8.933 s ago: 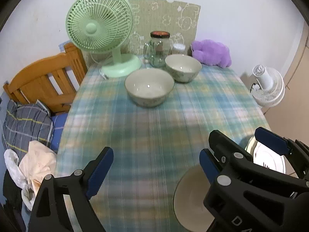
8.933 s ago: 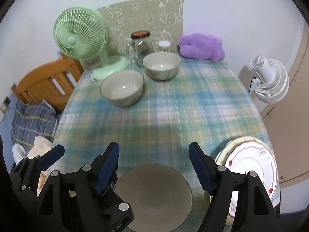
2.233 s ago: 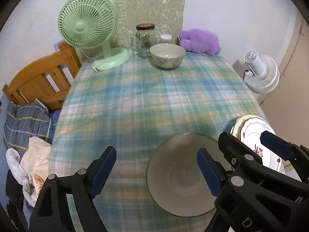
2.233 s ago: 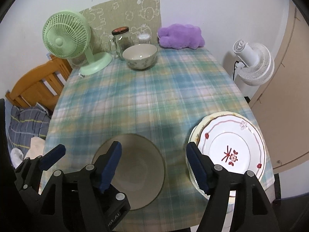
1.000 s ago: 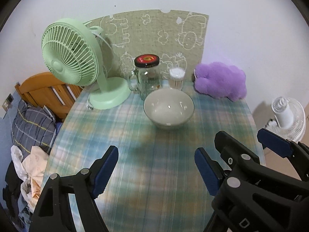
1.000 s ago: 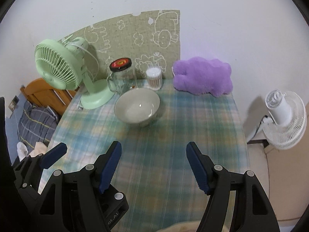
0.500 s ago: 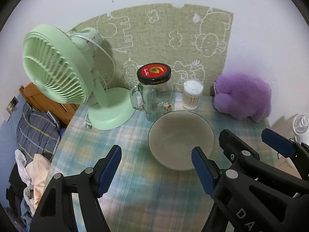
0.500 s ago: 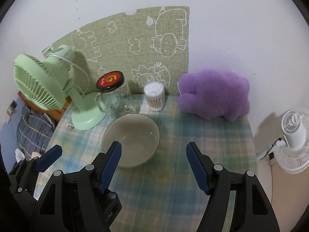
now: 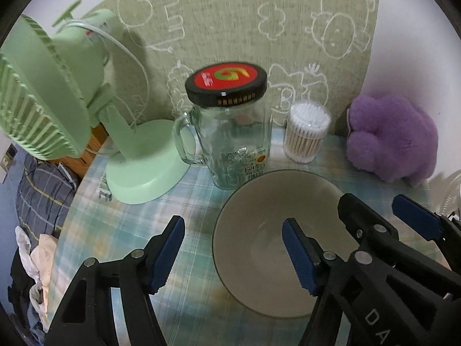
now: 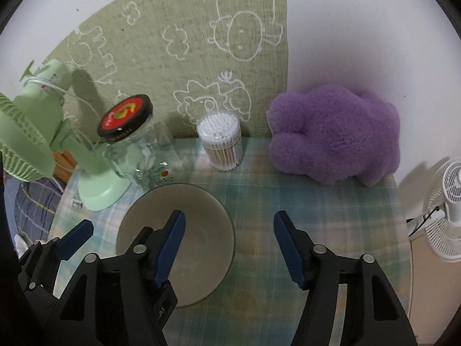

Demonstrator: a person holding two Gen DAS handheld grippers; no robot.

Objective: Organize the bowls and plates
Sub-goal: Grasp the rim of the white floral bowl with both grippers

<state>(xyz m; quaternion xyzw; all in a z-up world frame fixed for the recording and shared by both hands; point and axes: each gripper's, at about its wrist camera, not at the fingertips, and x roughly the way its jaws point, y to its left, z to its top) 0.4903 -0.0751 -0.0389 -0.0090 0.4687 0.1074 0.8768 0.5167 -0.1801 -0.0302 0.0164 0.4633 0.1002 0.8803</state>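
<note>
One beige bowl [image 9: 259, 216] stands on the plaid tablecloth [image 9: 138, 230], just in front of a glass jar. My left gripper [image 9: 233, 255] straddles the bowl's left rim, one blue finger outside and one over the inside. Its jaws are closing and the pads stand off the rim. My right gripper [image 10: 230, 248] straddles the same bowl's [image 10: 201, 216] right rim, its left finger inside and its right finger outside. Those jaws are closing too, without touching the rim. Each gripper's black frame also shows at the edge of the other's view.
Close behind the bowl are a glass handled jar with a red-and-black lid [image 9: 230, 132], a tub of cotton swabs [image 9: 306, 132] and a purple plush toy [image 9: 394, 141]. A green desk fan [image 9: 43, 101] stands at the left. A white fan [image 10: 449, 210] sits beyond the table's right edge.
Both grippers have come forward and down onto the far bowl, which now fills the lower view. Both pairs of jaws have narrowed and now straddle its rims.
</note>
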